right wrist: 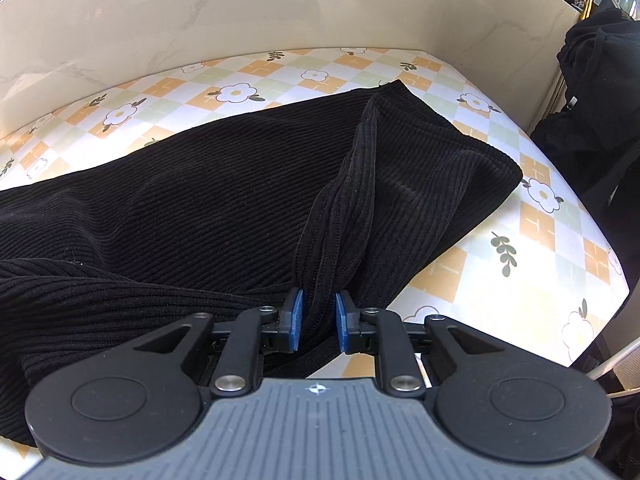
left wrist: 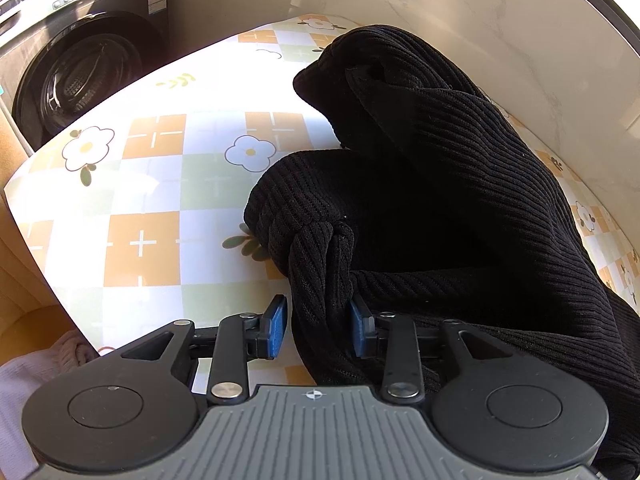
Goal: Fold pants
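In the left wrist view, the black ribbed pants [left wrist: 420, 200] fill the centre and right of the frame. Their folds are so dark that the layers cannot be told apart in the middle, and the lower right part runs out of the frame. They lie bunched on the table [left wrist: 140, 208], which is covered in a checked cloth with flowers. A bundled ridge of fabric sits between the blue pads of the left hand-held gripper [left wrist: 319, 330]. The right pad touches the cloth, while a thin gap shows at the left pad, so the jaws stand partly apart and do not clamp. At the upper left a washing machine [left wrist: 76, 68] is cut off by the frame edge. A pale cloth [left wrist: 24, 380] at the lower left is hard to identify.

In the right wrist view, the pants [right wrist: 200, 192] spread from the left edge to the centre-right of the table [right wrist: 560, 264]. The right hand-held gripper [right wrist: 318, 326] is narrowed onto a raised pleat of the fabric. A dark garment [right wrist: 600, 80] hangs at the upper right, partly out of view.
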{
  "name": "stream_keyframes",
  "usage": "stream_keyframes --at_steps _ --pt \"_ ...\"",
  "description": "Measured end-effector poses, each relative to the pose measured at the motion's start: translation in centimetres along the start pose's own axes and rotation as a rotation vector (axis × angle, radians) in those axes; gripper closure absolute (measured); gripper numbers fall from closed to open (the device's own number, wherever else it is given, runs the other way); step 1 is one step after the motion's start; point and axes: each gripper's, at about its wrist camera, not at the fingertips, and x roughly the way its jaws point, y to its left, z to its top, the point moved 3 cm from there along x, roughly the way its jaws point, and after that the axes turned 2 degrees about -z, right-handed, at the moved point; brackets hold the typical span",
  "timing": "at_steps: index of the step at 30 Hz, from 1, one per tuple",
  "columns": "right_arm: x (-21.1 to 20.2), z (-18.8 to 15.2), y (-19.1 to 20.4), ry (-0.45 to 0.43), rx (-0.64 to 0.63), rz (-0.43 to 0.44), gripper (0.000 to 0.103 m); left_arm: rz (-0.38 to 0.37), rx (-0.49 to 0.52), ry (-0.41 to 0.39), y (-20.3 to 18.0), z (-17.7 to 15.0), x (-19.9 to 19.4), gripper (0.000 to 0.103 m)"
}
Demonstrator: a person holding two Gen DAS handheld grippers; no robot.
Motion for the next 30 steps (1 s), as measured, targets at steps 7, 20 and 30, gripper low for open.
stream_keyframes --at_steps 7,20,30 --pt "-0.9 -2.9 -1.4 0.066 0.029 -0.015 0.085 -0.021 -0.008 0.009 0.7 0.2 0.0 0.058" --pt "-1.9 -2.2 -2.2 0.114 0.172 -0.039 0.056 -0.077 0.042 -0.130 1.5 4.3 -3.7 0.034" --pt "-7.9 7.3 -0.6 -0.165 0.206 0.110 0.056 -0.236 -0.042 -0.201 -0.2 11.8 -3.9 0.033"
